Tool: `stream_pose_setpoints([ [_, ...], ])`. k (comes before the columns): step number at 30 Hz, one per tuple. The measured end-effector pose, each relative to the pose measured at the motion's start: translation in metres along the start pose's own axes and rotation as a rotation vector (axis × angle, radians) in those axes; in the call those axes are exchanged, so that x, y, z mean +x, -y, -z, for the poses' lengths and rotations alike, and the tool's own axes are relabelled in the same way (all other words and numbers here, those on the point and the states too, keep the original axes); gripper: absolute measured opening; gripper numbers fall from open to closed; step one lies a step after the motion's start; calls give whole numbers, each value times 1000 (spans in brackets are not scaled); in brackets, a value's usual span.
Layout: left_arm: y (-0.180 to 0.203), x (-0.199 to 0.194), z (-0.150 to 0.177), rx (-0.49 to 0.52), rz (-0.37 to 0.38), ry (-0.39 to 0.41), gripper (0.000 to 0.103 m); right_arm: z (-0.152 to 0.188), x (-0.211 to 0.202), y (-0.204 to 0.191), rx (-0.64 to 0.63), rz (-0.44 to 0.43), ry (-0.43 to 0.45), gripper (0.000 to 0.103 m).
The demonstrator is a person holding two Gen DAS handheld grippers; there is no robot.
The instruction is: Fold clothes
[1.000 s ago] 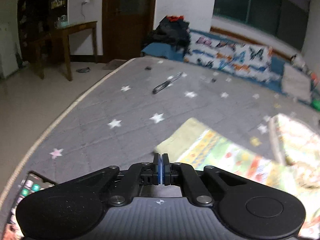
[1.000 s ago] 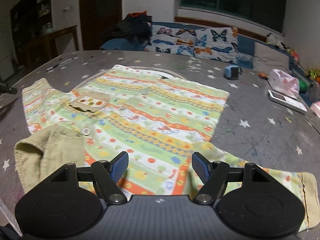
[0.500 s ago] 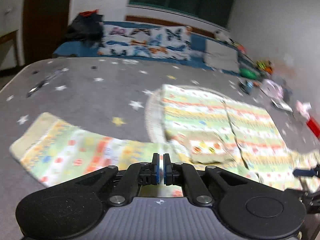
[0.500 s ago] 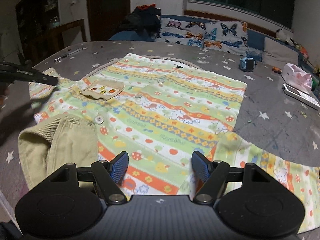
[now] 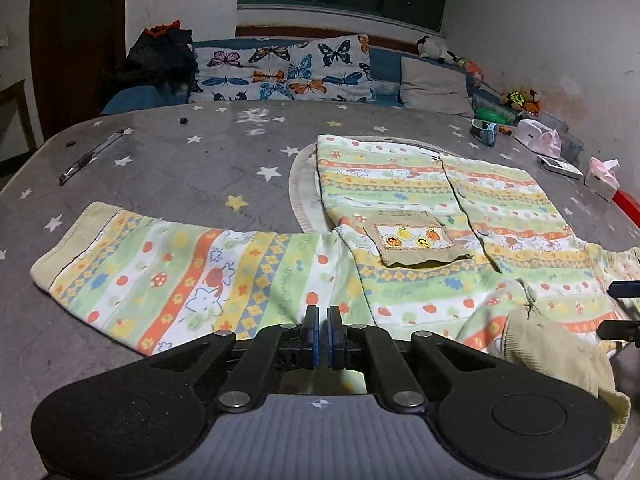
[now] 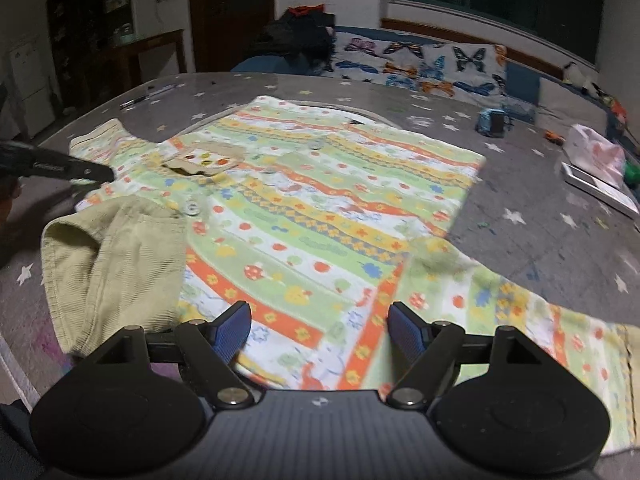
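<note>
Patterned shirt (image 6: 320, 200) lies spread flat on the star-print mattress (image 5: 180, 168), sleeves out; left gripper (image 5: 323, 334) pressed together, empty, right gripper (image 6: 320, 330) spread; soft, light, limp cloth, best pinched at sleeve cuff (image 5: 76, 236) or hem.

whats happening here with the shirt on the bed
A person is holding a two-finger tool in each hand over a child's patterned shirt spread flat, front up, on a grey star-print bed cover. Both sleeves lie stretched out to the sides and the beige collar is rumpled at the near edge. The left tool hangs shut above the left sleeve, gripping nothing. The right tool is open over the shirt's near edge. No fold has been made yet.
</note>
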State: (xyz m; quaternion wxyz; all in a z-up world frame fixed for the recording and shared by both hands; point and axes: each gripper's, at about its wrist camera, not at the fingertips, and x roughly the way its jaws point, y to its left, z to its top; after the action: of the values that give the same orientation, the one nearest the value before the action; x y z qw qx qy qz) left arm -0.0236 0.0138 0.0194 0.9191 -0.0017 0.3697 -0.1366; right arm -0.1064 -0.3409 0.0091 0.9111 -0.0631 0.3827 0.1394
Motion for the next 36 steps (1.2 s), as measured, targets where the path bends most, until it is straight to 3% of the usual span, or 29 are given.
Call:
stream_pose_setpoints([
  [5,14,-11,-12,16,31,9,5,12,-13,12,56,33,2,76],
  [12,64,-7,-26,103,164,23,5,20,-27,43,164,60,12,75],
  [18,95,9,-15,166,227,-21,5,34,-35,94,286,218,10,71],
  [24,102,15,3,203,220,-44,6,52,-50,128,365,357,28,70],
  [28,102,13,-1,196,226,-51,6,60,-62,144,425,431,54,53],
  [29,101,12,-3,187,229,-50,7,62,-65,147,440,449,61,53],
  [36,100,3,-9,187,222,-21,25,77,-75,169,527,533,70,53],
])
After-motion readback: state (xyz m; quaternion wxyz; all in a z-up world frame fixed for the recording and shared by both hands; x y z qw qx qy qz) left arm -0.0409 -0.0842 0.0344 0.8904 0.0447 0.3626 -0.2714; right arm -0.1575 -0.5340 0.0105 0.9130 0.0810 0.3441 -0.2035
